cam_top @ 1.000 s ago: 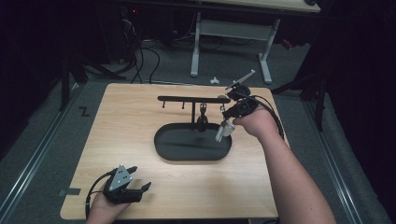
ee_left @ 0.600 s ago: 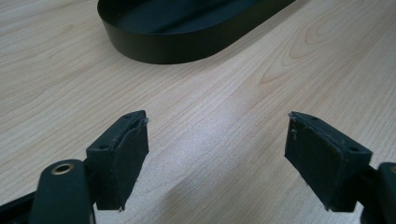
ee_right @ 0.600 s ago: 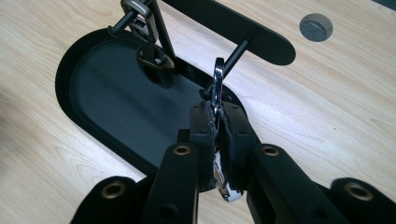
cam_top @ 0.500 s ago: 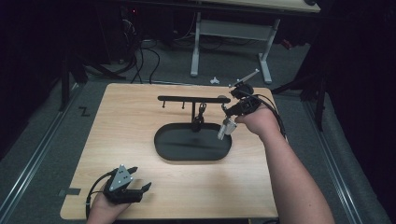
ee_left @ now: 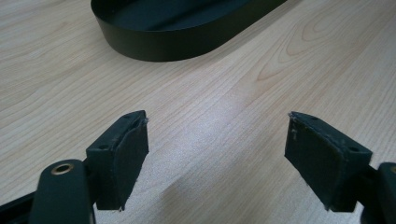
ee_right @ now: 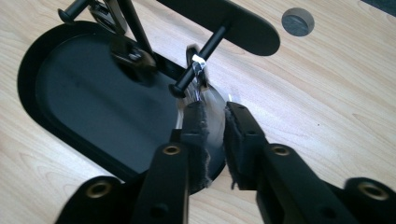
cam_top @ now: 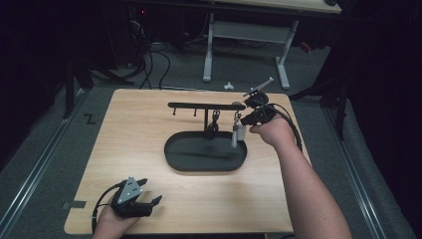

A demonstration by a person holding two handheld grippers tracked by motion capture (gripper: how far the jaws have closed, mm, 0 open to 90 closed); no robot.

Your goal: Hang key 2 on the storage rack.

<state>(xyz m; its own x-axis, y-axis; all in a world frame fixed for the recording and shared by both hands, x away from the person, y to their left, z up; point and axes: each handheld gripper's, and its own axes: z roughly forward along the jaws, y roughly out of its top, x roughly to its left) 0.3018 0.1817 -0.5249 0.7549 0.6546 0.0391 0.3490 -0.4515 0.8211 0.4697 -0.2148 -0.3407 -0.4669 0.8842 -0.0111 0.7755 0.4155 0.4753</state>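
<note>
A black rack (cam_top: 206, 105) with a peg bar stands in a black oval tray (cam_top: 174, 157) at mid-table. My right gripper (cam_top: 240, 128) is shut on a silvery tag (cam_top: 235, 135) below the bar's right end. In the right gripper view the jaws (ee_right: 215, 135) clamp the tag (ee_right: 215, 100), and its metal ring (ee_right: 197, 63) sits around a peg of the bar (ee_right: 224, 18). A dark keyring (cam_top: 214, 124) hangs from a peg near the post. My left gripper (cam_top: 144, 204) rests open at the table's front left, with bare wood between its jaws (ee_left: 217, 123).
The tray's near wall (ee_left: 177, 46) lies ahead of the left gripper. A grey round plug (ee_right: 297, 21) sits in the tabletop behind the rack. A white desk frame (cam_top: 246, 30) and cables (cam_top: 154, 55) are on the floor beyond the table.
The right gripper has shifted slightly right and away with the silvery tag still clamped. The left gripper has stayed where it was.
</note>
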